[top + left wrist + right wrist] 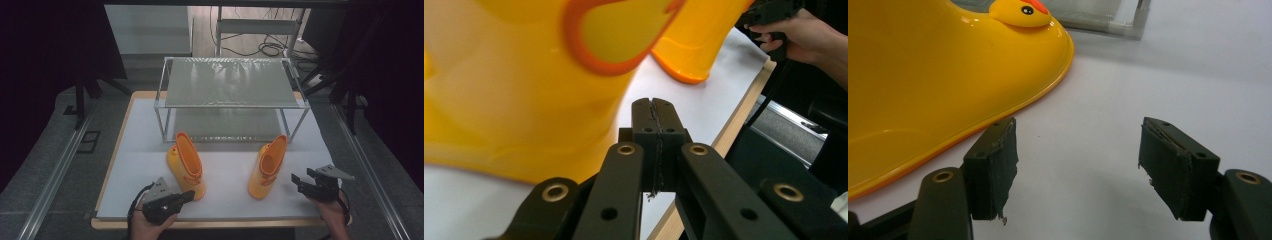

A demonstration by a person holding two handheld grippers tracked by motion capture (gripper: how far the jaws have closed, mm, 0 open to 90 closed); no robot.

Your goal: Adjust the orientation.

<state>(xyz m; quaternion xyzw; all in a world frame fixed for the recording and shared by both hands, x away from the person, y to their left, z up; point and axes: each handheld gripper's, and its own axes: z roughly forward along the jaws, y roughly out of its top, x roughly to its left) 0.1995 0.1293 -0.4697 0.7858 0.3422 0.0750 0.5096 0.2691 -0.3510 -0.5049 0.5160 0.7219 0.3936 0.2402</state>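
Flanking two boots [186, 165], right tongs [303, 181] gaping

The high view is dim, dark at its 9 and 3 o'clock edges; the shelf [232, 82] shows glare. The near boot [514, 100] is blurred in the left gripper view.

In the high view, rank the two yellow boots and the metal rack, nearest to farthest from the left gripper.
From the left gripper:
1. Left yellow boot, right beside it.
2. Right yellow boot, across the mat.
3. Metal rack, at the table's far side.
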